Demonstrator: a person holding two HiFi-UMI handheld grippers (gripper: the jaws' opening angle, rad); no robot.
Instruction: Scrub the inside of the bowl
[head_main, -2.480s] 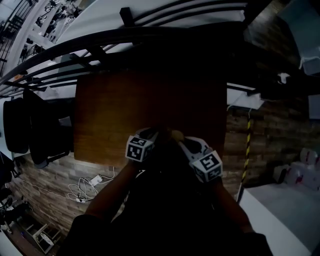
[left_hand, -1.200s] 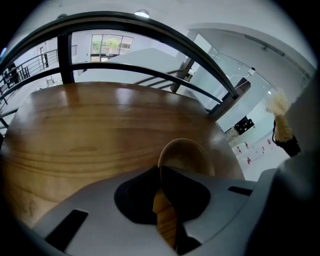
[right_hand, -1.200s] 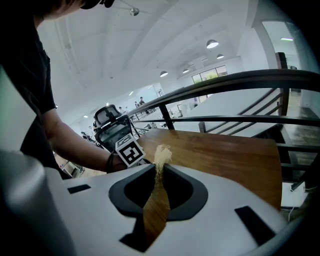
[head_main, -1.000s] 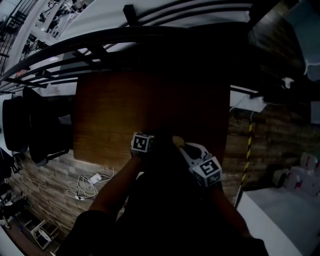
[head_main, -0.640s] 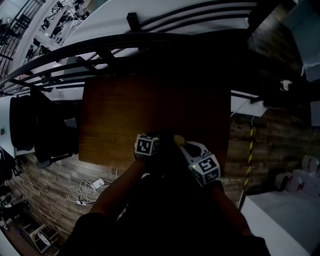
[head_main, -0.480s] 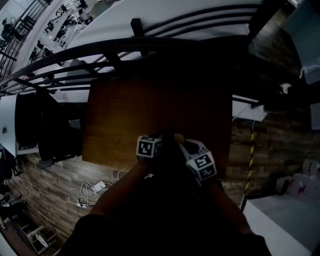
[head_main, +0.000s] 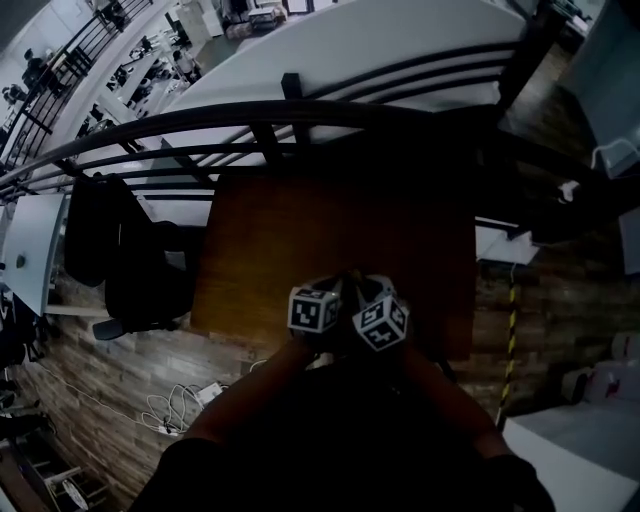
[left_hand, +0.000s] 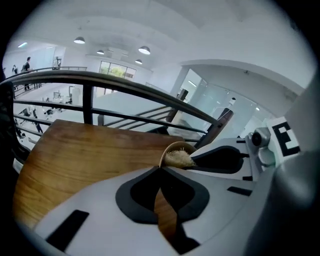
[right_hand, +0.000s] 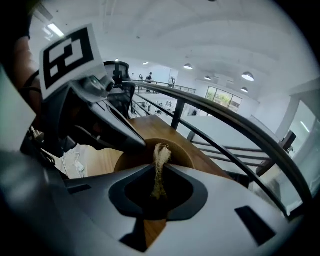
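In the left gripper view my left gripper (left_hand: 160, 172) is shut on the rim of a brown wooden bowl (left_hand: 172, 148), seen edge-on just past the jaws. In the right gripper view my right gripper (right_hand: 159, 172) is shut on a pale fibrous scrubber (right_hand: 160, 159), whose tip sits inside the bowl (right_hand: 135, 157). The scrubber's fibres (left_hand: 177, 159) show in the bowl's mouth from the left side too. In the dark head view the left gripper (head_main: 315, 310) and right gripper (head_main: 380, 322) are side by side over the near edge of the wooden table (head_main: 300, 230); the bowl is hidden between them.
A dark metal railing (head_main: 250, 115) runs behind the table. A black chair (head_main: 130, 270) stands to the left, with cables (head_main: 190, 400) on the brick-patterned floor. A yellow-and-black striped pole (head_main: 512, 310) is at the right.
The two grippers have drawn closer together, the right one moving left towards the left one. The head view has shifted, so the table sits further right and lower.
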